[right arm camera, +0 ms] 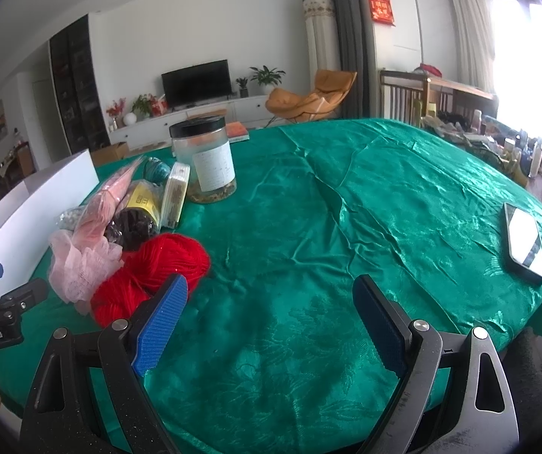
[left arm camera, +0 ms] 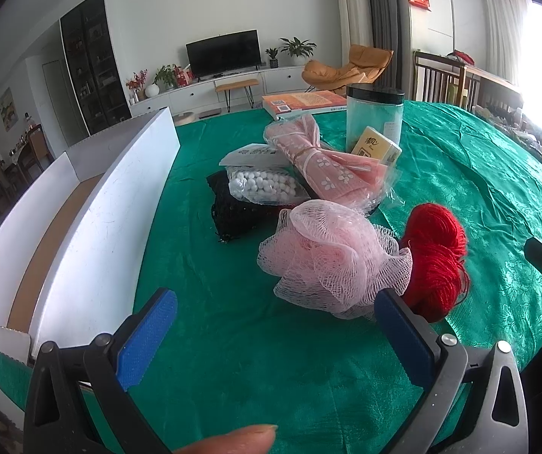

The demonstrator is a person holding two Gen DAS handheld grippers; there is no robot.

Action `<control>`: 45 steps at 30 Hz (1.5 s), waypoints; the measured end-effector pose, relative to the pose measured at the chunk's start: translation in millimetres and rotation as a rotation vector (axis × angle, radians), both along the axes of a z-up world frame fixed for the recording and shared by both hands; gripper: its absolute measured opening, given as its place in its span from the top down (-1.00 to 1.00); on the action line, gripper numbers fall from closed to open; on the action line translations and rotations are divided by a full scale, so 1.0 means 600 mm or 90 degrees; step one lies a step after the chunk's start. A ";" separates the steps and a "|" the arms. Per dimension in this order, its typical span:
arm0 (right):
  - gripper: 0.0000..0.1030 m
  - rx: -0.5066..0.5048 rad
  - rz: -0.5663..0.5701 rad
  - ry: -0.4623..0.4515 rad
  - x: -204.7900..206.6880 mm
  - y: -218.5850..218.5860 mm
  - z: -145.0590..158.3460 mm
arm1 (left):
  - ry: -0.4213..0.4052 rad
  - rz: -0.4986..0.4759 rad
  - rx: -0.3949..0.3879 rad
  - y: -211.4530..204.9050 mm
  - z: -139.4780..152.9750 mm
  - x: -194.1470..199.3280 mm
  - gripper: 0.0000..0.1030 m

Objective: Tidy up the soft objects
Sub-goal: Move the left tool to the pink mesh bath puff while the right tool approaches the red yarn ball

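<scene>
Standing at the desk's [left arm camera: 460, 174] left edge, a white box [left arm camera: 81, 234] shows a bare brown floor; beside it lie a black mesh bag [left arm camera: 233, 208], bead packet [left arm camera: 259, 185], pink loofah [left arm camera: 331, 257] and red yarn [left arm camera: 437, 257]; behind, a black-lidded jar [left arm camera: 375, 117]; left gripper [left arm camera: 276, 336] and right gripper [right arm camera: 271, 325] fingers spread, empty.

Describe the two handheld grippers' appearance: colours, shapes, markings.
Both match. The left gripper and right gripper have black angular arms with triangular cut-outs and silver round pivot pins. Their fingers carry blue ribbed pads. White "GenRobot.AI" lettering marks the left gripper's black body in the right wrist view. No cables show.
</scene>
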State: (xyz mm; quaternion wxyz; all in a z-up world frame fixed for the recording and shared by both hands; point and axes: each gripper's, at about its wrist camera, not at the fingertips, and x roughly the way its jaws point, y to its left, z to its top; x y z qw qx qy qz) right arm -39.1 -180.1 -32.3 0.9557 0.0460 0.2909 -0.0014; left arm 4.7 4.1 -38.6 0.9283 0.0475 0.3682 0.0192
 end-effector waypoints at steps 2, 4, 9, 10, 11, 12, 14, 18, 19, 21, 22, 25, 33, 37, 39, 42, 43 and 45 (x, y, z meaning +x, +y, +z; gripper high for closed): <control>-0.77 0.001 0.001 0.003 0.001 0.000 -0.001 | 0.009 0.002 0.000 0.003 -0.007 0.002 -1.00; -0.77 0.003 0.003 0.005 0.003 0.000 -0.002 | 0.019 0.004 0.000 0.006 -0.014 0.004 -1.00; -0.77 0.015 0.004 0.016 0.007 -0.006 -0.008 | 0.045 0.016 -0.011 0.018 -0.029 0.010 -1.00; -0.77 0.019 0.003 0.019 0.007 -0.008 -0.009 | 0.049 0.019 -0.016 0.022 -0.031 0.011 -1.00; -0.77 0.024 0.003 0.023 0.008 -0.010 -0.010 | 0.051 0.020 -0.019 0.026 -0.034 0.011 -1.00; -0.77 0.031 0.006 0.030 0.010 -0.011 -0.013 | 0.054 0.019 -0.021 0.029 -0.038 0.011 -1.00; -0.77 0.049 0.025 0.057 0.016 -0.009 -0.021 | 0.066 0.015 -0.022 0.034 -0.049 0.011 -1.00; -0.77 0.090 0.106 0.121 0.038 0.024 -0.041 | 0.098 0.009 -0.030 0.043 -0.069 0.015 -1.00; -0.77 0.102 0.135 0.140 0.046 0.036 -0.046 | 0.102 0.010 -0.031 0.045 -0.072 0.015 -1.00; -0.77 0.113 0.202 0.174 0.062 0.065 -0.053 | 0.107 0.011 -0.033 0.048 -0.073 0.016 -1.00; -0.77 0.094 0.227 0.184 0.072 0.084 -0.057 | 0.109 0.011 -0.032 0.050 -0.074 0.017 -1.00; -0.73 0.022 0.260 0.186 0.114 0.117 -0.062 | 0.117 0.007 -0.025 0.049 -0.075 0.022 -1.00; -0.76 0.029 -0.070 0.118 0.157 -0.053 -0.014 | 0.102 -0.032 -0.056 0.037 -0.044 0.029 -1.00; -0.76 0.026 -0.071 0.088 0.094 -0.078 -0.043 | 0.072 -0.062 -0.040 0.000 -0.022 0.063 -1.00; -0.76 0.060 -0.072 0.101 0.086 -0.088 -0.052 | 0.061 -0.077 -0.040 -0.023 -0.017 0.089 -1.00; -0.76 0.083 -0.056 0.096 0.090 -0.092 -0.041 | 0.094 -0.058 -0.008 -0.047 -0.035 0.138 -1.00; -0.76 0.074 -0.054 0.095 0.089 -0.088 -0.037 | 0.113 -0.046 0.002 -0.045 -0.042 0.149 -1.00; -0.76 0.064 -0.046 0.098 0.084 -0.080 -0.040 | 0.126 -0.026 -0.019 -0.017 -0.043 0.150 -1.00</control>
